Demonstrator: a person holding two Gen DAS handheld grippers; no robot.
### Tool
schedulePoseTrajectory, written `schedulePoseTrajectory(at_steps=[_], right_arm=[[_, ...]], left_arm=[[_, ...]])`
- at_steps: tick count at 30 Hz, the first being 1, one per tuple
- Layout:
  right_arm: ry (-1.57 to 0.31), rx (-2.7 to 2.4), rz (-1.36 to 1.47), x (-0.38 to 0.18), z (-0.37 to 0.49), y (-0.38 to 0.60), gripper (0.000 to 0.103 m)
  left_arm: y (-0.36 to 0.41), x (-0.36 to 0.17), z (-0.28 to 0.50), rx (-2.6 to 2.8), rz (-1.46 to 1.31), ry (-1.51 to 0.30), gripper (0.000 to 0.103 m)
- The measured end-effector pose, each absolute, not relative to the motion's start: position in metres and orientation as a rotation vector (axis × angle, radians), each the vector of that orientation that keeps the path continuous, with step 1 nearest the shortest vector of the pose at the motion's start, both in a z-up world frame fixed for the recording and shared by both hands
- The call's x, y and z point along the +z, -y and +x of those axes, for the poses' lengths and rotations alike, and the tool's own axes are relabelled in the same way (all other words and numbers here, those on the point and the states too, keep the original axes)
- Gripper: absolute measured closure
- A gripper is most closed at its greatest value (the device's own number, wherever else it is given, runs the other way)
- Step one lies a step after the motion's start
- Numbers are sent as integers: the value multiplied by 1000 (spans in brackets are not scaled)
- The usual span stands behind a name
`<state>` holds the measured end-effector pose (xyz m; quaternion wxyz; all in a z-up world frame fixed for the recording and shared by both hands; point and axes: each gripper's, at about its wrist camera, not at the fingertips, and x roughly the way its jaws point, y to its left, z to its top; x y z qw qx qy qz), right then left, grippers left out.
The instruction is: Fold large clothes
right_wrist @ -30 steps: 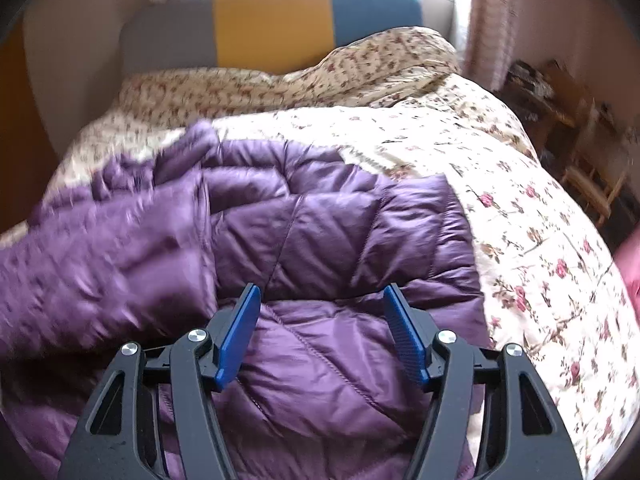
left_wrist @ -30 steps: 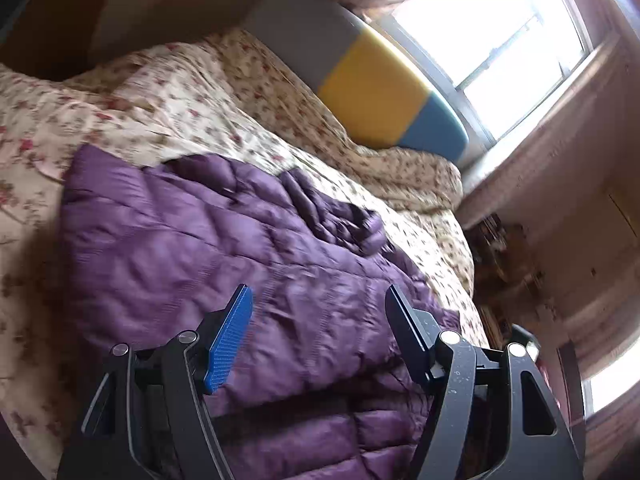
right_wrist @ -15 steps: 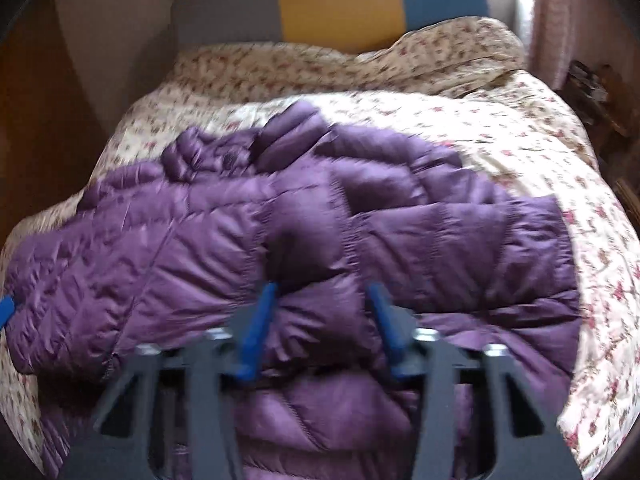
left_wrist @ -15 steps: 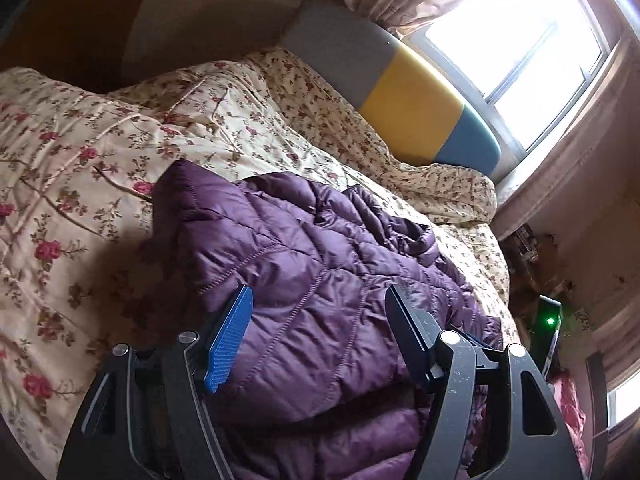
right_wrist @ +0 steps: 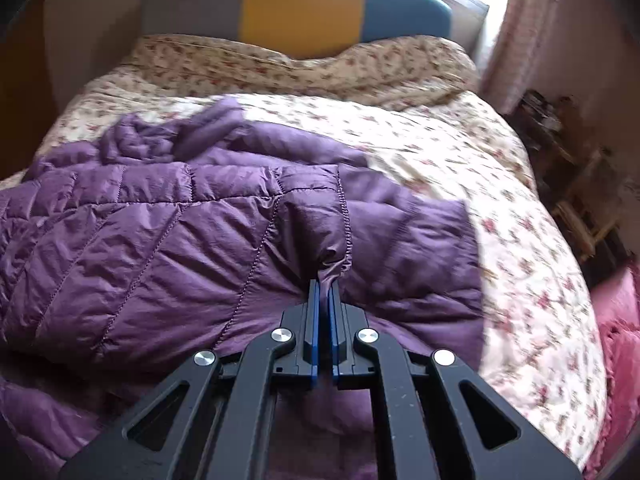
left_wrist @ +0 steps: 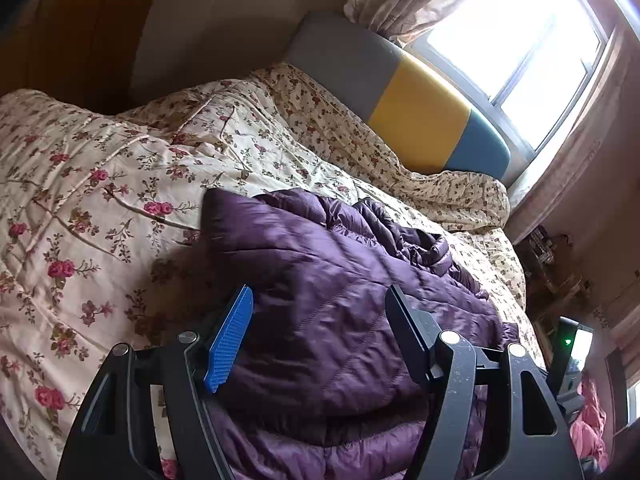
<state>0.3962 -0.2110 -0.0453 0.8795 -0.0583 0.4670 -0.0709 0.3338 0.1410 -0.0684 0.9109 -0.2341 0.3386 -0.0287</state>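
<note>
The right claw [right_wrist: 324, 286] has just clenched on a fold of the purple jacket [right_wrist: 168, 248] — half a second ago its jaws were still apart over it. The left claw [left_wrist: 320, 328] stays released above the jacket, lower centre of its frame. The jacket lies on the floral bedspread [left_wrist: 92, 216], so a fold-over pull looks ready — grip secured.

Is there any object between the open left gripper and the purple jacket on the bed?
Nothing visible does. The left gripper hangs open directly over the purple jacket, with only air between. The right gripper is already shut on a fold of it.
</note>
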Motion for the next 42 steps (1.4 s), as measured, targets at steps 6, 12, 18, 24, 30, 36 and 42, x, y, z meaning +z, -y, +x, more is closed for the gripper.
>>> schedulePoseTrajectory(at_steps=[6,12,18,24,30,36,42], right_arm=[[-1027,-231,-130,-56,385,232,100],[-1040,-238,-110,-69,380,235,100],[-1020,-223,-55,-66,378,240,96],[-944,-225,-24,-43,371,243,61],[-863,-185,-29,-18,370,224,54],[-853,-97,-19,-22,389,198,43],[-936,-65,-18,-58,400,196,41]], left_arm=[[-125,-83,350,-58,-389,-748,35],[-114,-125,380,6,-273,-916,35],[-112,-139,381,28,-232,-926,35],[-118,-114,367,72,-250,-856,29],[-110,-85,363,53,-226,-768,29],[-97,-80,379,19,-216,-759,29],[-88,-105,403,7,-155,-815,29]])
